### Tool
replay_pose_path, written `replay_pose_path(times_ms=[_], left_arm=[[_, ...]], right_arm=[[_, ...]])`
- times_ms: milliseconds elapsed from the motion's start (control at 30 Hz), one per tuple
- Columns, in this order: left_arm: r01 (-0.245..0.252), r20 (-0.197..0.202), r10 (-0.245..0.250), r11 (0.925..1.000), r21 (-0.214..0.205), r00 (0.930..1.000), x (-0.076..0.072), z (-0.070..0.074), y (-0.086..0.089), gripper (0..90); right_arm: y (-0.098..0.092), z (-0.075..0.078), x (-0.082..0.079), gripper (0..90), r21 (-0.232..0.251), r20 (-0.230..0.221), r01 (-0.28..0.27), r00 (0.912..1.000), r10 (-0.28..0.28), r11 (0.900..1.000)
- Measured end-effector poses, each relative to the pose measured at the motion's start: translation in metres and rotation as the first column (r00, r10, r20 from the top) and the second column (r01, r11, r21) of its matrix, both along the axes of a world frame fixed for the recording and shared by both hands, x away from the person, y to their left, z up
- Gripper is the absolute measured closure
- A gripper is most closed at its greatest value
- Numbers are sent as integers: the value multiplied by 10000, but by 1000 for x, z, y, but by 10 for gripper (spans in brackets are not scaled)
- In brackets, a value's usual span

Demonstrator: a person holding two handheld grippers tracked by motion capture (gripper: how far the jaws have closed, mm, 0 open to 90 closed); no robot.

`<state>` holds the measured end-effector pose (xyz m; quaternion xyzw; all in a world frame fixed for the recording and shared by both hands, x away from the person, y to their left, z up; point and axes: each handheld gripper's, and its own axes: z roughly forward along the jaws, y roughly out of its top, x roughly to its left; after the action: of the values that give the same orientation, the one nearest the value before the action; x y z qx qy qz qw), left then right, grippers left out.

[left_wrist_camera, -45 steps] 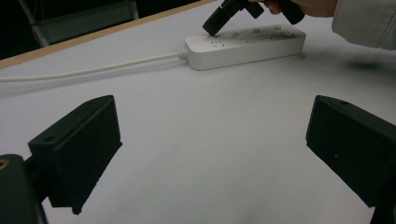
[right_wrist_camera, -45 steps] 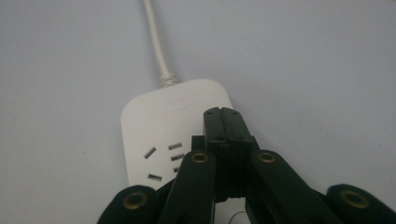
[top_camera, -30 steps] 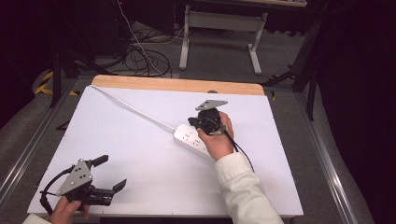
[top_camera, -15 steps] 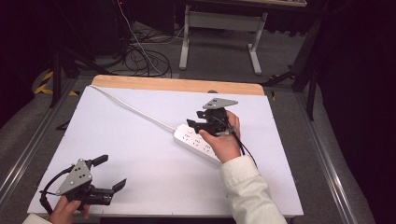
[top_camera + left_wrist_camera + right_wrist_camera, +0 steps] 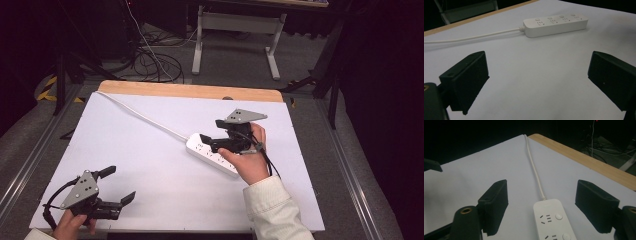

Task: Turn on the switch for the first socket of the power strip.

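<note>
A white power strip (image 5: 211, 153) lies on the white table top (image 5: 150, 155), its white cable (image 5: 142, 116) running to the far left corner. My right gripper (image 5: 207, 141) hangs just above the strip's cable end, jaws wide open on either side of the strip (image 5: 552, 220), nothing between them. My left gripper (image 5: 120, 184) rests near the front left corner, open and empty. In the left gripper view the strip (image 5: 555, 24) lies well ahead of it, with several sockets and buttons on top.
A wooden edge (image 5: 190, 91) borders the table's far side. Beyond it, cables (image 5: 150, 62) lie on the floor and a grey desk frame (image 5: 235, 30) stands. A metal rail (image 5: 350, 175) runs along the table's right side.
My right gripper has shifted slightly right and lifted above the strip's cable end. The left gripper has barely moved.
</note>
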<state>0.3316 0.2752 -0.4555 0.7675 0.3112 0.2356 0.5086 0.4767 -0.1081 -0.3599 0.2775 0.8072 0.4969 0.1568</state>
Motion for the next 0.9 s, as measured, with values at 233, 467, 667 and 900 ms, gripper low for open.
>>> replay_pose_path(times_ms=[233,467,667,900], left_arm=[[-4,-30,4,10000,-9,10000,0,0,0,38],[-43,-7,43,10000,-45,10000,0,0,0,38],[-26,6,26,10000,-36,10000,0,0,0,37],[-43,2,43,10000,-59,10000,0,0,0,37]], right_arm=[[-7,5,-12,214,108,240,-65,9997,62,9999],[-14,7,-23,108,268,493,45,9988,-58,9996],[-28,4,-36,73,377,316,-324,9990,312,9988],[-45,-4,-50,74,402,434,-84,9990,67,9992]])
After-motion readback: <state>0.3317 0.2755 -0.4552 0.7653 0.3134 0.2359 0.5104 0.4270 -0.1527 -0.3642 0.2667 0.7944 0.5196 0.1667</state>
